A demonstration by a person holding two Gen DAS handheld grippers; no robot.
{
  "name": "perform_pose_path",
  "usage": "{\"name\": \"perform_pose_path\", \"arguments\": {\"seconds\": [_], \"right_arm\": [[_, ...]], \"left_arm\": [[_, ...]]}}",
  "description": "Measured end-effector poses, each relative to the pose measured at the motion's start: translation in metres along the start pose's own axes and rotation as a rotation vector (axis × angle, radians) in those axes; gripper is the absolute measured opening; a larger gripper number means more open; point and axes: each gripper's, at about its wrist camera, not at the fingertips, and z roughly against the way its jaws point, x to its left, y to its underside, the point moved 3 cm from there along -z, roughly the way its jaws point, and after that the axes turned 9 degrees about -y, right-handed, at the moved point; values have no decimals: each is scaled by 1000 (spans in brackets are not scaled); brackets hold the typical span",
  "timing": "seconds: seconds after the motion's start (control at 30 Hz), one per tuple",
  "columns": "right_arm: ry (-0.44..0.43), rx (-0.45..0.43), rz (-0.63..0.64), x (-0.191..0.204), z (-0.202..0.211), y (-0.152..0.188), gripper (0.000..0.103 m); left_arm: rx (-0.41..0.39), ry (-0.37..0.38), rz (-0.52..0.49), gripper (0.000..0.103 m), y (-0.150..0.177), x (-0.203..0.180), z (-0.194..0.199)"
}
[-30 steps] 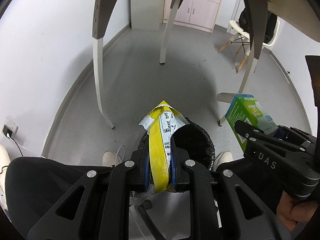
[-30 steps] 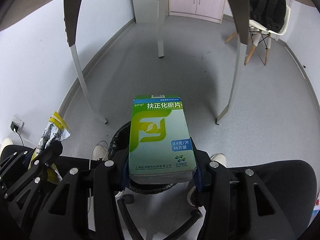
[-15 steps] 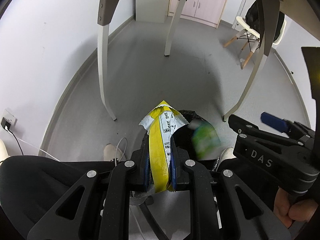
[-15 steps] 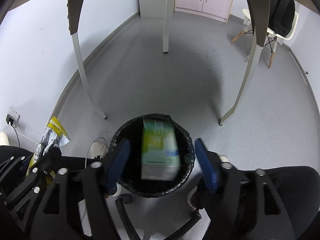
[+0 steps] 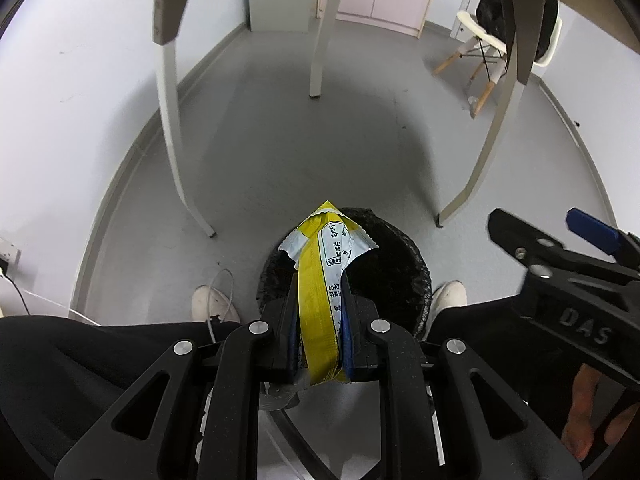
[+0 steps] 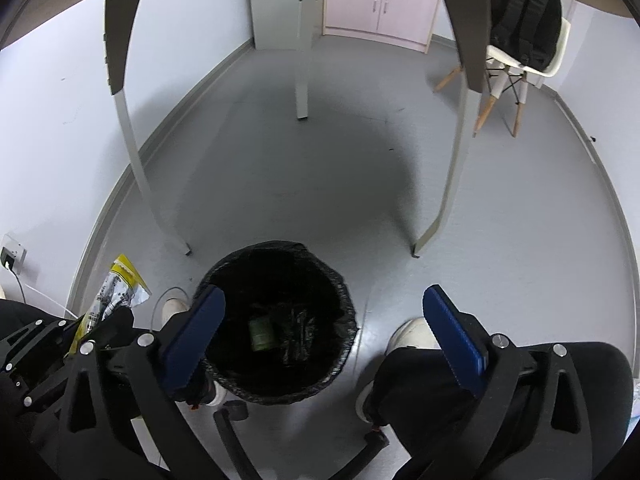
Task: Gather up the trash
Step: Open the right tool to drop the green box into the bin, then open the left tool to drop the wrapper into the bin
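At the far left of the right wrist view, the left gripper [image 6: 100,320] shows as a black linkage with a crinkled yellow and white wrapper [image 6: 114,292] sticking up out of it. In the left wrist view the same wrapper [image 5: 324,280] fills the lower centre: a thin, glossy foil packet with a zigzag-cut top edge, a yellow stripe beside a white panel of small print, creased where it bends. The jaws of the left gripper [image 5: 320,336] are closed on its lower half, pinching it between blue pads.

Just behind the wrapper, at the centre of both views, stands the bin [image 6: 340,280], a round container lined with a wrinkled black plastic bag that folds over its rim. It sits on a smooth grey floor [image 6: 280,160] between the person's white shoes. Deep inside it lies a small green box [image 6: 262,332], dim and partly lost in the dark folds of the liner.

To the right, the right gripper [image 6: 324,344] hangs over the bin with its jaws spread wide and nothing between the ridged blue pads.

By my judgement, one piece of trash is already binned and one is left: the wrapper is over the rim's near edge but not yet let go. Whether more trash waits elsewhere cannot be told.
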Motion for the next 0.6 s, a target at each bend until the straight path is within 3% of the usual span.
{"name": "perform_pose_path", "arguments": {"seconds": [0.37,0.6], "right_arm": [[32,-20,-77,-44,12,9,95],[39,-13,-122,-60,12,12,95]], "left_arm": [[27,25,-51,17,-8,-32,-13],[28,-3,-71,33,-9,-36,-15]]}}
